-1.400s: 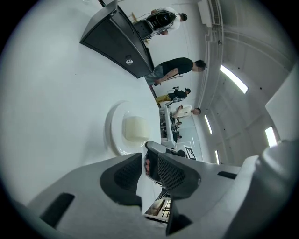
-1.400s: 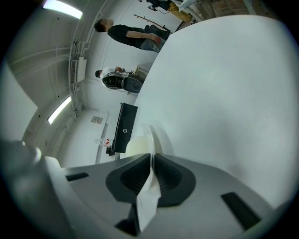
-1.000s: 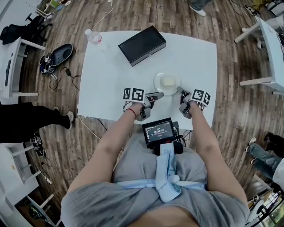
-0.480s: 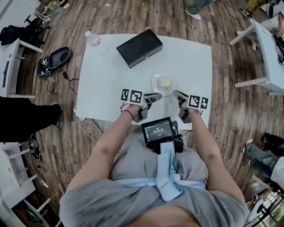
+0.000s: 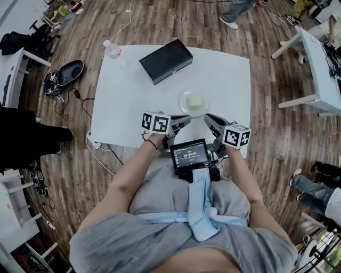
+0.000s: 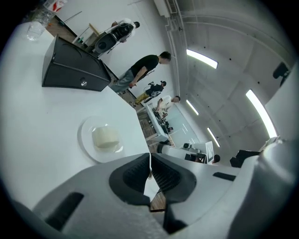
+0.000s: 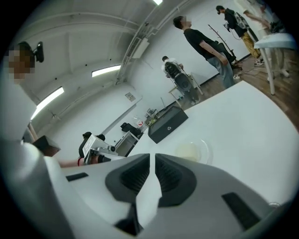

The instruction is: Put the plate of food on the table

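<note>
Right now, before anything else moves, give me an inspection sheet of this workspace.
Surface: white table, level, nothing spilled on it.
Job's things: plate with pale food rests flat on the table, toward its near edge.
Clutter: black box and water bottle at the far side.
Grippers: left gripper and right gripper both shut on nothing, on the plate's near side, apart from it.
Cables: loose cables on the floor left of the table; none seen on the tabletop.
Surroundings: wooden floor, another white table, people nearby.
</note>
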The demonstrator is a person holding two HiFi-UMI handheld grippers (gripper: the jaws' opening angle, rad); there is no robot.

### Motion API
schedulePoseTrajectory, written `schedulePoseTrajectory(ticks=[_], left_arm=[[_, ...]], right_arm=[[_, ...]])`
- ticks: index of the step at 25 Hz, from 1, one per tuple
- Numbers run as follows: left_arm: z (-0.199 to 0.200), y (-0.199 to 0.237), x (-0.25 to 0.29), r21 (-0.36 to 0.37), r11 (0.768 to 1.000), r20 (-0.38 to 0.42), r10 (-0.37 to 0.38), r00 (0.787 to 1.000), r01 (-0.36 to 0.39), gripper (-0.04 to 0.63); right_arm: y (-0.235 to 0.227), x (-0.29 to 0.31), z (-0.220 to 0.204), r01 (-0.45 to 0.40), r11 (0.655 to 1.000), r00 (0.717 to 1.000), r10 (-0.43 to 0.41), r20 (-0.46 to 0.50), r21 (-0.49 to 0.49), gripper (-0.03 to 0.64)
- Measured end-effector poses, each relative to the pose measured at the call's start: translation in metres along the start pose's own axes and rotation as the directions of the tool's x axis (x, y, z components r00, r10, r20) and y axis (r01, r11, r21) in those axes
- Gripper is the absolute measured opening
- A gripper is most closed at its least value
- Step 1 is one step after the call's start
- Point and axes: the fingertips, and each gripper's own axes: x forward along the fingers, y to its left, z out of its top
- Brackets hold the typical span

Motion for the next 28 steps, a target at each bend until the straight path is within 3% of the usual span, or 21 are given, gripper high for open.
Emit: schedulePoseTrajectory(ticks=[6,10,21,28], left_arm=[[0.003,-0.018,-0.016,0.122,0.992,0.058,0.011,0.998,-0.018,0.025],[0.0,-0.025,-0.021,0.195,0.98,0.072,0.017,0.997,-0.031,0.025],[0.007,-0.033,-0.021,0.204,0.979,0.093,-0.003,0.996,-0.016,0.025],[0.01,-0.037,-0.021,0.203,0.979,0.099,-0.02,0.995,-0.001,0.026]], right_arm=[[0.024,-0.016,-0.001,0.014,0.992,0.999,-0.009,0.04,-0.125,0.043],[0.033,-0.025,0.001,0.015,0.989,0.998,-0.006,0.066,-0.149,0.043],[0.031,-0.027,0.001,0.043,0.984,0.999,-0.037,0.038,-0.174,0.031],[0.039,-0.029,0.012,-0.014,0.991,0.996,0.026,0.087,-0.137,0.035]])
